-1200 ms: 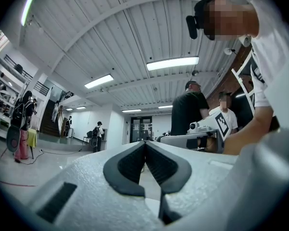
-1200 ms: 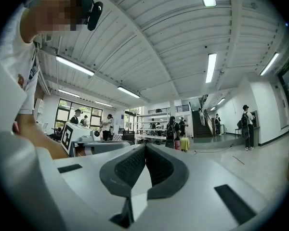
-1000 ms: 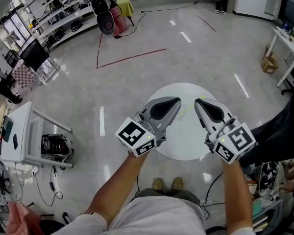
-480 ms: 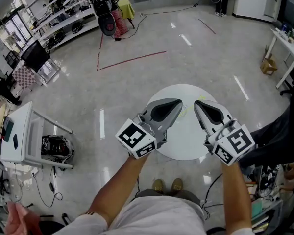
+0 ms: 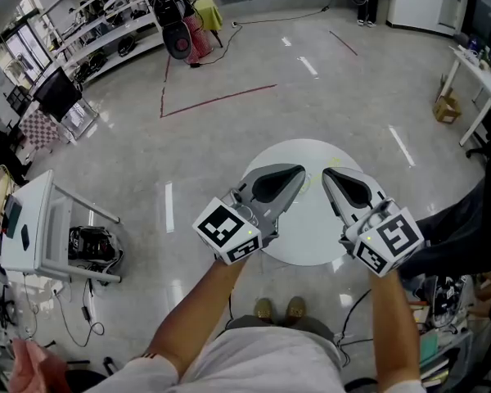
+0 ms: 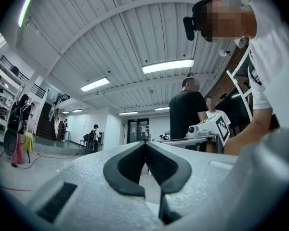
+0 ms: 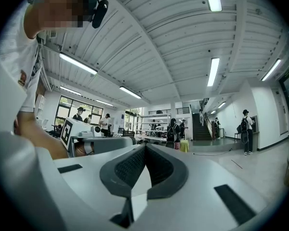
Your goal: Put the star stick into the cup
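In the head view both grippers hover side by side over a round white table (image 5: 304,247), pointing away from me. My left gripper (image 5: 299,171) has its jaws closed tip to tip with nothing between them, as the left gripper view (image 6: 145,142) confirms. The right gripper (image 5: 326,173) is likewise shut and empty, its tips meeting in the right gripper view (image 7: 144,146). A faint yellow-green shape (image 5: 308,185) lies on the table between the two grippers; I cannot tell what it is. No star stick or cup shows clearly; the grippers hide much of the tabletop.
A small white table (image 5: 33,228) stands at the left, with cables and gear under it. Red tape lines (image 5: 217,98) mark the floor beyond. A person in black (image 5: 466,228) is close on the right. People stand in the hall in both gripper views.
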A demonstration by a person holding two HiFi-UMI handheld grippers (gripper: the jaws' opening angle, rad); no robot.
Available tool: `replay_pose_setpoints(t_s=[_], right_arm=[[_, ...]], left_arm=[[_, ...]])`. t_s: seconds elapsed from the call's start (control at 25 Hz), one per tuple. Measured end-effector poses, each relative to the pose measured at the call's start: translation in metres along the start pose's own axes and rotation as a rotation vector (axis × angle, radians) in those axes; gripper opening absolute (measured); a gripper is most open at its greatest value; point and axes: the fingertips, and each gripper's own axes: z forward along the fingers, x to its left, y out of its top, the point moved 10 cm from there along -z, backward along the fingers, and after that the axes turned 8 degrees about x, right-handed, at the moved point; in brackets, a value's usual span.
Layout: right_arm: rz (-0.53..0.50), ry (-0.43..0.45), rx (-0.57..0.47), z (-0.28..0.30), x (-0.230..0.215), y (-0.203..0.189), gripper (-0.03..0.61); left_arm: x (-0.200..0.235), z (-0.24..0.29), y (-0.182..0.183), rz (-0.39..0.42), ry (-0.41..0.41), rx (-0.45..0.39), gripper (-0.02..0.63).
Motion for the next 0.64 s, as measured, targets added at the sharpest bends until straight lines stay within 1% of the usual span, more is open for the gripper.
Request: replay_pose_setpoints(t_s=[0.64], right_arm=[[0.005, -0.001, 0.01, -0.0001, -0.0023, -0.0032, 0.011]], left_arm=[[0.0001, 0.0026, -0.0024, -0.002, -0.006, 0.008, 0.015]])
